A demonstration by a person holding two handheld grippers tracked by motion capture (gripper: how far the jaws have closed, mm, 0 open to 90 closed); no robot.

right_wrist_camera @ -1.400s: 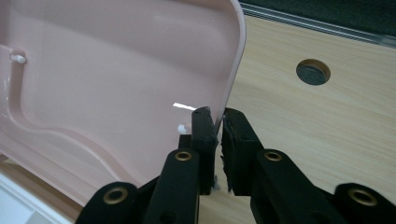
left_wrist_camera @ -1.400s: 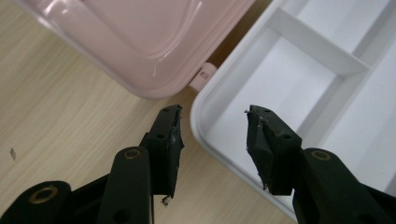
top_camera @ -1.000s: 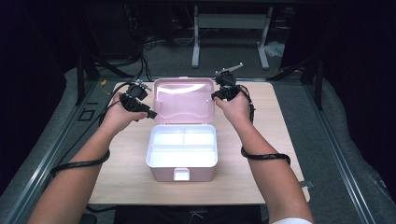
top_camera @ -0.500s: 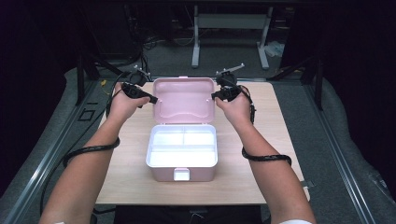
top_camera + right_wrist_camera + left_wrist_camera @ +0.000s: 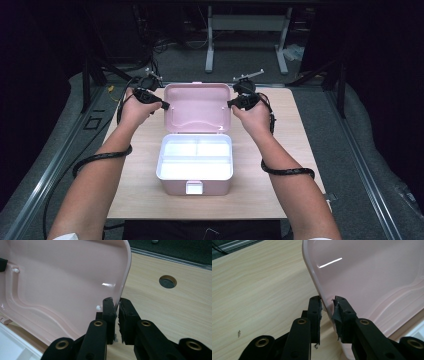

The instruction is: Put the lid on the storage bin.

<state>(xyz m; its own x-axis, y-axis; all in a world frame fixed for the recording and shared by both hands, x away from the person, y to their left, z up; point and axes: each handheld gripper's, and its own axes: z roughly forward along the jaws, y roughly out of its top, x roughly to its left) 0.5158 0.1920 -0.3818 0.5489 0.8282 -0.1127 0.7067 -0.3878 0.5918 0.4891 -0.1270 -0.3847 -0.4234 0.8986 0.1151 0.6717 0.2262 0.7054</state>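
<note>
Both forearms reach forward from the near side of the wooden table, stretched out almost straight and angled slightly inward, so that each hand arrives at one side of the raised lid of the pink box. The box sits in the middle of the table with its white tray exposed, and the lid stands up behind it, tilted back. The left gripper comes at the lid's left edge; its jaws have just been closing, and in the left gripper view the rim runs between them with a slight gap still at the pads, so they are not quite pinching it. The right gripper is held at the lid's right edge, wrist level; in the right gripper view its jaws are pressed onto that rim, clamping it. A cable loops around the right forearm.
</note>
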